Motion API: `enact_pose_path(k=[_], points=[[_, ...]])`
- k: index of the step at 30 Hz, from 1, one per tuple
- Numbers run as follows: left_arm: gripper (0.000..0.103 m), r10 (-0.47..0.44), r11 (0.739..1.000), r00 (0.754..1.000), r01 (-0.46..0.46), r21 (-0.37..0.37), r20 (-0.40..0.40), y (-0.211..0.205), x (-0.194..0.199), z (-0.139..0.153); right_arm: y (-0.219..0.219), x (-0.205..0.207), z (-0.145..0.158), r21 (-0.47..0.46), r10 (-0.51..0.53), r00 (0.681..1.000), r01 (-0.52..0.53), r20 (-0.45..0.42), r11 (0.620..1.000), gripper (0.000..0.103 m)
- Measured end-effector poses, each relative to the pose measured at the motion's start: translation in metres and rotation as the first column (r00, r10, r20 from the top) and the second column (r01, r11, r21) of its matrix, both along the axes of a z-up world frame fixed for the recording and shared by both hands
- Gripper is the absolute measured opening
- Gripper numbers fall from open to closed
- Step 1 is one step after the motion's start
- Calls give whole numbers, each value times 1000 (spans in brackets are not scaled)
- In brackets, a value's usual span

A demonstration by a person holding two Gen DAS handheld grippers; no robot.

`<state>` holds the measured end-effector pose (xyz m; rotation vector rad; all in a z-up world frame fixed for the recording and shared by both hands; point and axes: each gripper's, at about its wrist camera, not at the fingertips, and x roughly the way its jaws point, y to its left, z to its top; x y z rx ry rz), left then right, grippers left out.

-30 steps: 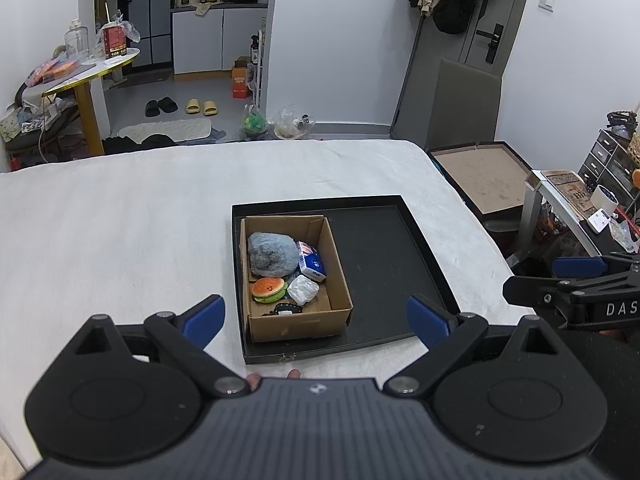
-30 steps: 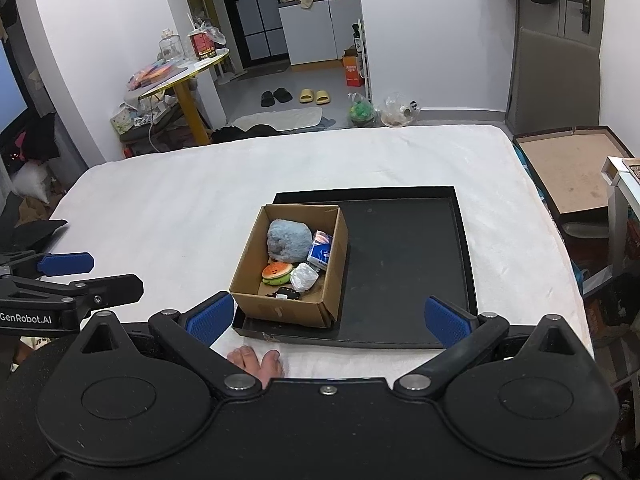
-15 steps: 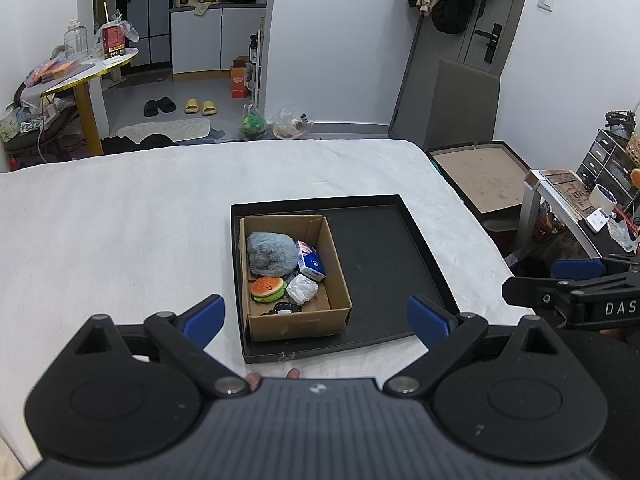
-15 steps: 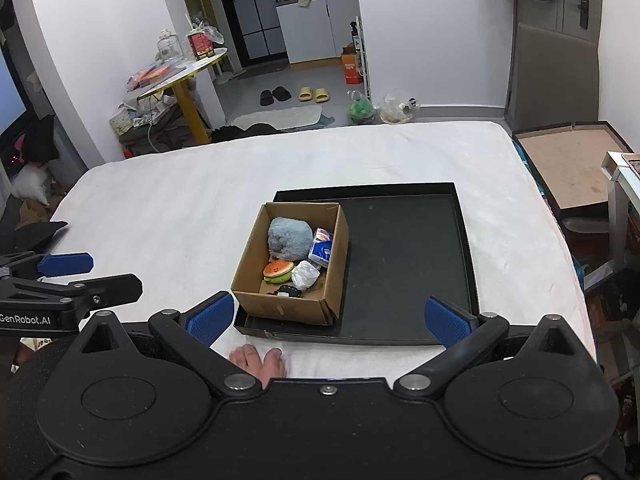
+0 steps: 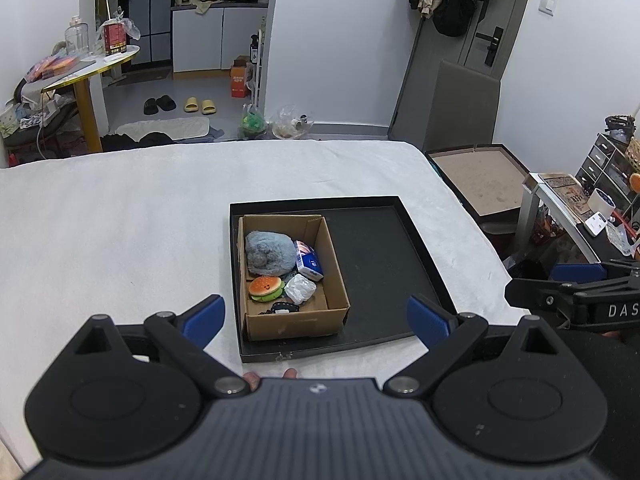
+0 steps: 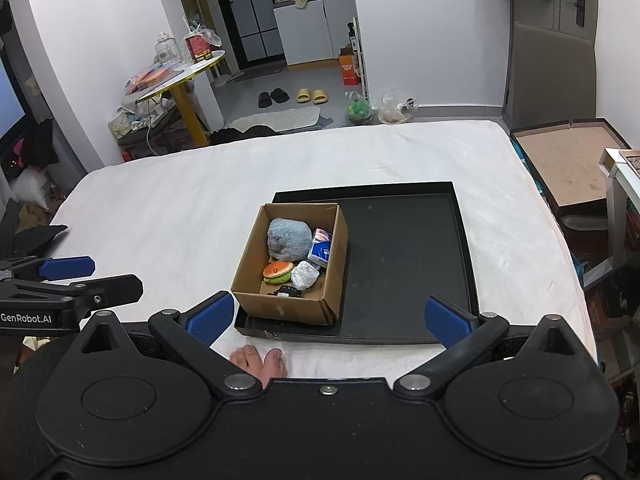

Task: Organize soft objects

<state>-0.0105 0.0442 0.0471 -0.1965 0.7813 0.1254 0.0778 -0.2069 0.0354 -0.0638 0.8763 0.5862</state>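
Both grippers, left (image 5: 314, 314) and right (image 6: 326, 316), fingers spread wide, empty. Risk: cardboard box (image 5: 292, 276) mid-frame slides on black tray (image 5: 400, 264); small items crowded, easy misgrab.

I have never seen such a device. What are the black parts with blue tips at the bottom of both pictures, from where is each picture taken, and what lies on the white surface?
There is no robot arm here. A person holds one hand-held gripper in each hand, and each carries a fisheye camera looking forward along its two fingers. The blue tips are the finger pads.

One picture comes from the left gripper, the other from the right gripper. Each also sees the other gripper at its edge. Both are open and hold nothing.

On the white cloth-covered surface lies a shallow black tray. In its left part stands an open cardboard box. Inside are a grey-blue plush toy, a burger-shaped soft toy, a blue-and-white tissue packet, a crumpled clear plastic bag and a small black item that I cannot identify.
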Motion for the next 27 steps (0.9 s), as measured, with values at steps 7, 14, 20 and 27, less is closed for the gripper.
enact_pose_path(k=[7,14,20,27], points=[[97,3,1000,1000,-3,-7,1,2,0,-1,-1,0,0,1,-4,1000,4,5,1000,103],[97,6,1000,1000,-6,0,0,0,1,0,-3,0,-2,10,-9,1000,9,-2,1000,103],[97,12,1000,1000,-12,5,8,-2,0,0,-6,0,-3,27,-14,1000,14,-9,1000,103],[97,12,1000,1000,-12,1,6,-3,0,0,-11,0,-5,52,-13,1000,14,-19,999,103]])
